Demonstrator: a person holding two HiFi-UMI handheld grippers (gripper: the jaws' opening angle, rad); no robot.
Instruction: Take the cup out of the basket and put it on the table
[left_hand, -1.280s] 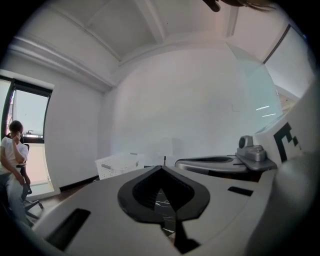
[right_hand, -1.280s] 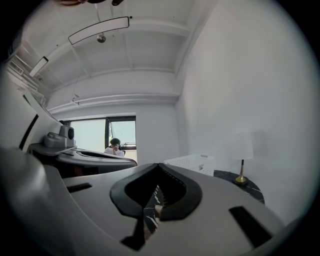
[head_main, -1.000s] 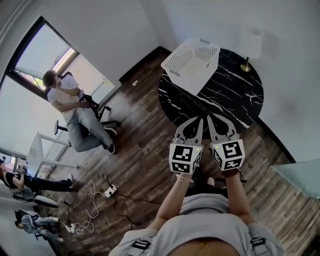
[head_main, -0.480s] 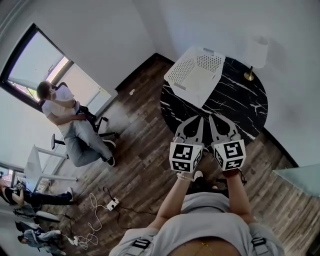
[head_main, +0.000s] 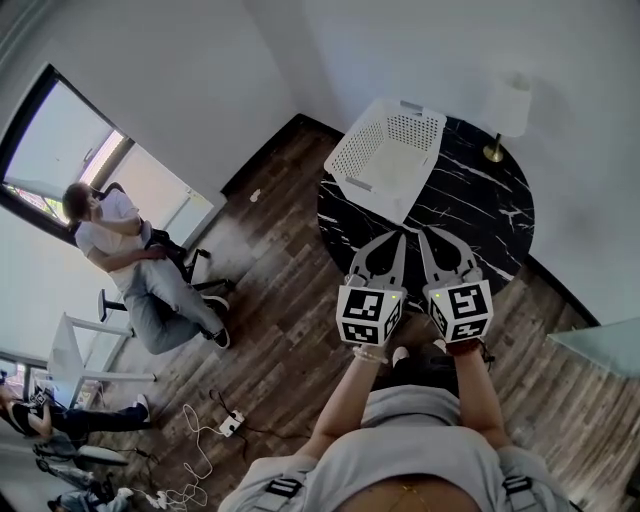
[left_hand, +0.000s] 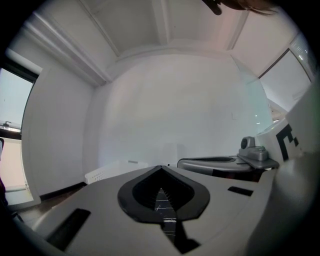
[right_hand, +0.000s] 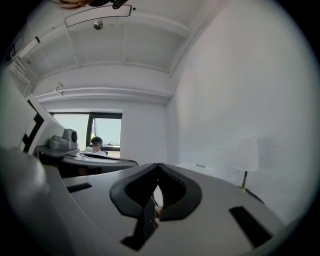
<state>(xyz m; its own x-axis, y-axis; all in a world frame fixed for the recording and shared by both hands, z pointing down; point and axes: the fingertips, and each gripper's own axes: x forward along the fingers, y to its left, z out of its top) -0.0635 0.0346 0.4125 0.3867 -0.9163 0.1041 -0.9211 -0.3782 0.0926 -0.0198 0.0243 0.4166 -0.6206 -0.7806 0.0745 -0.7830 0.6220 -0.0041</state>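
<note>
The left gripper (head_main: 397, 243) and right gripper (head_main: 424, 240) are both closed on nothing, held side by side and level, pointing at the round marble table (head_main: 470, 215); this looks like a ready posture for the approach. The white basket (head_main: 385, 155) sits on the table's far side near a lamp (head_main: 505, 108). The cup can't be made out and is presumably low inside the basket.

No readable text, labels, brands or numbers anywhere. The only print is black-and-white square marker patterns: coded blocks, not letters or digits. One set is on the left cube (head_main: 370, 315) of the left gripper (head_main: 399, 240), another on the right cube (head_main: 458, 310) of the right gripper (head_main: 423, 235). A sliver of the same pattern shows at the edge of each gripper view, too cropped to make out.
</note>
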